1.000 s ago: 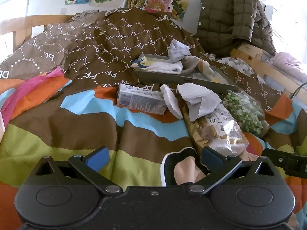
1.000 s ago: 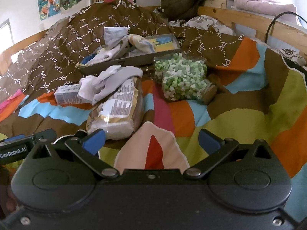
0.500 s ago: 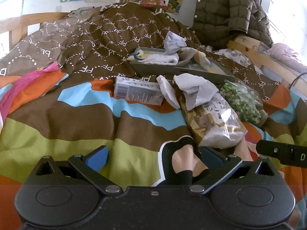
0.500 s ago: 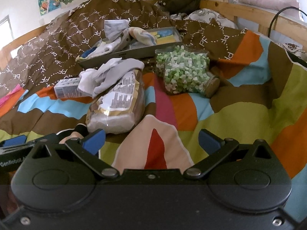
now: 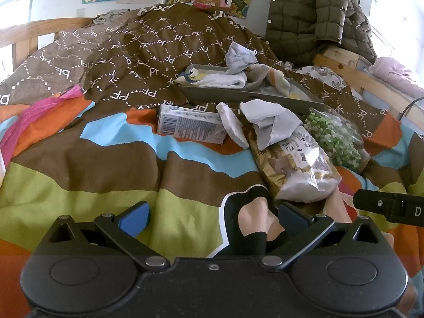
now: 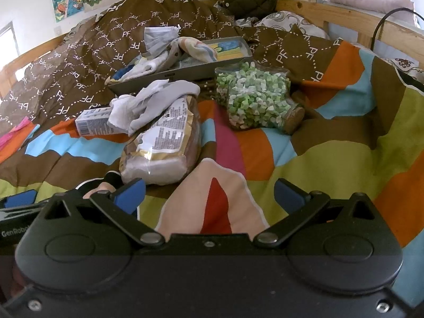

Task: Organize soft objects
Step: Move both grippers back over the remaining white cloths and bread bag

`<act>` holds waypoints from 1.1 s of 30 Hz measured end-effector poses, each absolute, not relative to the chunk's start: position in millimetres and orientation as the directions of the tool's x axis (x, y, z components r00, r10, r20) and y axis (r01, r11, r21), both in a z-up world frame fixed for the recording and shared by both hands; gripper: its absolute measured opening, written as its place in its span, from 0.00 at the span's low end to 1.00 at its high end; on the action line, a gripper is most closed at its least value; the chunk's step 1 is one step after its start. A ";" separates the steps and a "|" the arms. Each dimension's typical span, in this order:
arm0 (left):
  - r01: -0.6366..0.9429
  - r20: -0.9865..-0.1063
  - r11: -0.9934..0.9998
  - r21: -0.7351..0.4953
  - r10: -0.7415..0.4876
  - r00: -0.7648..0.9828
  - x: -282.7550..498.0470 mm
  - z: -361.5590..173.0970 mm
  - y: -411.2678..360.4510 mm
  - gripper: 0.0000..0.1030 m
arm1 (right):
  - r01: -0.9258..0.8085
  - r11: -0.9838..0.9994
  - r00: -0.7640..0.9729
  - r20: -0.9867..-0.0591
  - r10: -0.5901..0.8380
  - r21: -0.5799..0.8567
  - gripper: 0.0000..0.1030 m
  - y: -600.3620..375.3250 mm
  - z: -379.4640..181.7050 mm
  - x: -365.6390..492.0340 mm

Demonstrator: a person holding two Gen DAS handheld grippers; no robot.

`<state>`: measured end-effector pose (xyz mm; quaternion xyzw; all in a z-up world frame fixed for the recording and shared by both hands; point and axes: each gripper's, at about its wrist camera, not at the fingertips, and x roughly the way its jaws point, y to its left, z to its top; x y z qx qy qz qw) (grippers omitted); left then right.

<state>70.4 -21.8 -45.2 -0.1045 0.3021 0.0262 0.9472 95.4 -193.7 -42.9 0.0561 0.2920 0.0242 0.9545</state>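
Your left gripper [image 5: 213, 216] and right gripper [image 6: 209, 194] both hover over the bed [image 6: 331, 159], jaws wide, short of the grey sock [image 6: 161, 98]

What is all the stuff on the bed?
Tray: one, grey, far middle of the bed, holding socks and cloths.
Face mask: one, pale blue, at the tray's far edge.
Socks: a white and grey bunch, draped over the bread bag.
Bread bag: one, gold and clear, in front of the tray.
Carton: one, white, left of the bread.
Bag of green and white pieces: one, right of the bread.
Duvet: one, striped, underneath.
Jacket: one, olive, at the back.
Left hand-held gripper: open.
Right hand-held gripper: open.
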 end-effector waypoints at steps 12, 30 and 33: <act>-0.117 -0.574 0.978 -0.173 -0.004 0.819 70.1 -43.5 -17.7 0.99 | -0.027 0.990 0.837 -0.538 0.099 0.141 0.99 -194.7 -41.8 96.2; -0.123 -0.526 0.979 -0.161 0.021 0.850 85.7 -27.6 -2.1 0.99 | -0.087 0.985 0.853 -0.501 0.150 0.148 0.99 -178.8 -41.1 114.4; -0.121 -0.519 0.980 -0.157 0.023 0.855 86.6 -25.5 -1.2 0.99 | -0.086 0.984 0.856 -0.494 0.152 0.154 1.00 -180.0 -40.5 116.1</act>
